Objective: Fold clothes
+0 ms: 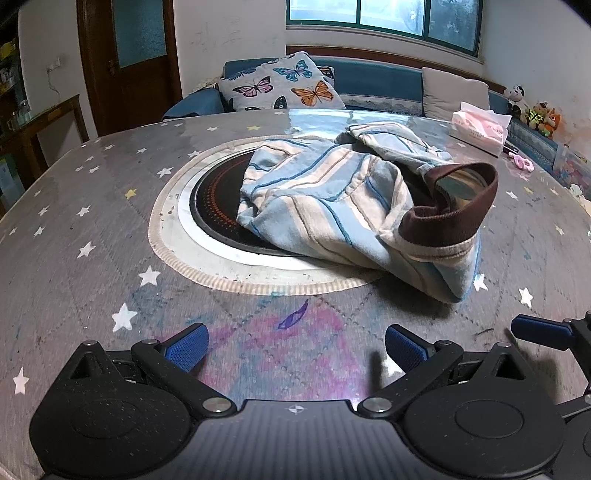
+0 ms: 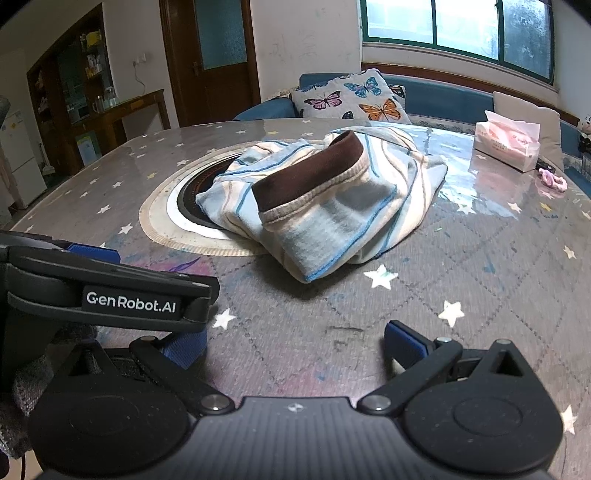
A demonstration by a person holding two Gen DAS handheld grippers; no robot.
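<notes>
Nearest, left gripper point(image 1: 295, 349) spread wide, blue pads point(image 1: 186, 347) apart, holding nothing, hovering low over star-patterned tablecloth point(image 1: 92, 206). Right gripper point(image 2: 295, 347) likewise spread and empty, just beside its twin; in the right wrist view, the left one's black side with white lettering filling the near left corner.

Beyond both, well clear of the fingers, crumpled striped garment point(image 1: 332, 206) in pale blue and cream, heaped near the table's middle. Brown ribbed cuff point(image 1: 454, 206) standing up on the near right of the heap, gaping open. Left part of the cloth draped over a round black cooktop point(image 1: 214, 206) set in a pale ring.

Farther right, pink tissue pack point(image 1: 480, 131) near the table's far edge, pink hair tie point(image 2: 552, 181) beside it. Behind the table, blue sofa point(image 1: 369, 83) with butterfly cushion point(image 1: 280, 85), window point(image 1: 384, 18) above, dark wooden door point(image 1: 129, 62) at left.
</notes>
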